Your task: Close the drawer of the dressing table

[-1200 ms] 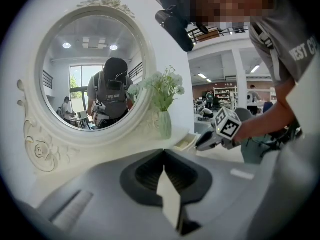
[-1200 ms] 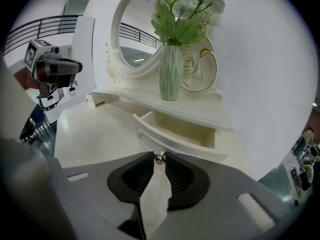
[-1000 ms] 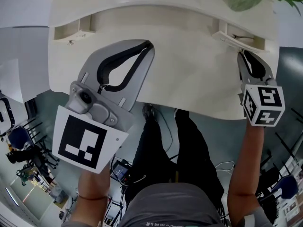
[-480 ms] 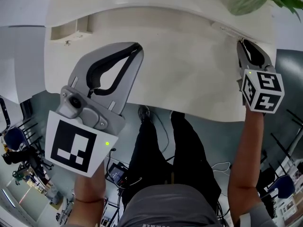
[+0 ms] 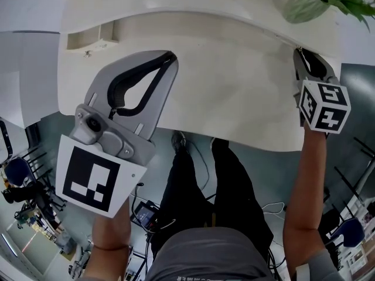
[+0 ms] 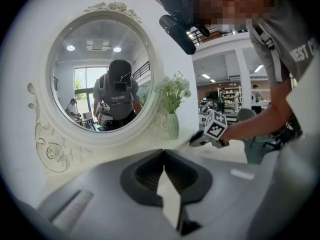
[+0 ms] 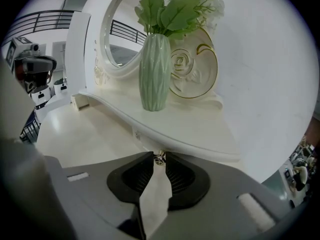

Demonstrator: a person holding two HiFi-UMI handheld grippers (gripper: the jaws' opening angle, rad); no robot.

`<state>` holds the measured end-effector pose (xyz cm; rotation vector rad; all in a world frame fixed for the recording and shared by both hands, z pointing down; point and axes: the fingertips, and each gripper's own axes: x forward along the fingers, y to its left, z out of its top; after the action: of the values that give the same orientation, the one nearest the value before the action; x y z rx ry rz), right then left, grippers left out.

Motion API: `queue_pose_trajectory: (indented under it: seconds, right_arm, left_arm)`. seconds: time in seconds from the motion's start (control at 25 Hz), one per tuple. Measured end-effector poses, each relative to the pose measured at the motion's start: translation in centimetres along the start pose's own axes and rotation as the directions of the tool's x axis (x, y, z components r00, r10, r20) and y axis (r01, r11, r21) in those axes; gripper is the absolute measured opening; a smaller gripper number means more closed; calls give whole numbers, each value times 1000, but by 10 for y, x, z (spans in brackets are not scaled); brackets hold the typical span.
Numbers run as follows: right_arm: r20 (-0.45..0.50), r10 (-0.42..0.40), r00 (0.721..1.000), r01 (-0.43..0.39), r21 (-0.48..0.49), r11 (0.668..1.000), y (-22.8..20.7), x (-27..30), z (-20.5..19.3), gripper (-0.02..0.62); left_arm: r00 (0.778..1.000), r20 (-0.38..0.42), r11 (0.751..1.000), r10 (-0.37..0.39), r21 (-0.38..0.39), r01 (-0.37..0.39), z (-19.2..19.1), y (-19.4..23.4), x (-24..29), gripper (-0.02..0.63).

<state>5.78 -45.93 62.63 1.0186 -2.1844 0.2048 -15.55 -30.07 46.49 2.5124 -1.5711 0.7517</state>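
The white dressing table (image 5: 234, 81) fills the top of the head view. Its right drawer (image 5: 282, 37) sits flush in the table's front. My right gripper (image 5: 300, 53) is at that drawer, shut on its small metal knob (image 7: 160, 158); in the right gripper view the jaws (image 7: 160, 156) pinch the knob from both sides. The left drawer (image 5: 88, 38) stands pulled out a little, its knob (image 5: 88, 53) free. My left gripper (image 5: 170, 56) hovers over the tabletop, shut and holding nothing, and its closed tips (image 6: 164, 153) point toward the mirror.
An oval mirror (image 6: 105, 79) in a carved white frame rises at the back of the table. A pale green vase (image 7: 155, 69) with leafy stems stands on the raised shelf at the right. The person's legs (image 5: 205, 192) are under the table's front edge.
The right drawer was pulled out a second ago and now sits flush; my right gripper moved forward with its knob. The left gripper drifted slightly left.
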Motion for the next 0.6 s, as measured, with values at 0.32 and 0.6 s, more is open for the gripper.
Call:
queue_pose_trajectory:
  seconds: [0.32,0.6]
  right_arm:
    - [-30,-16,999,16,17,1000,-2,-9,3,75]
    - [21,-52,998,51,28,998,4,-60,25,14]
  left_arm:
    - [1000,28,999,5,34,-5,24,3,-13,3]
    - [997,69,998,30,57,-34,55,7,-48,3]
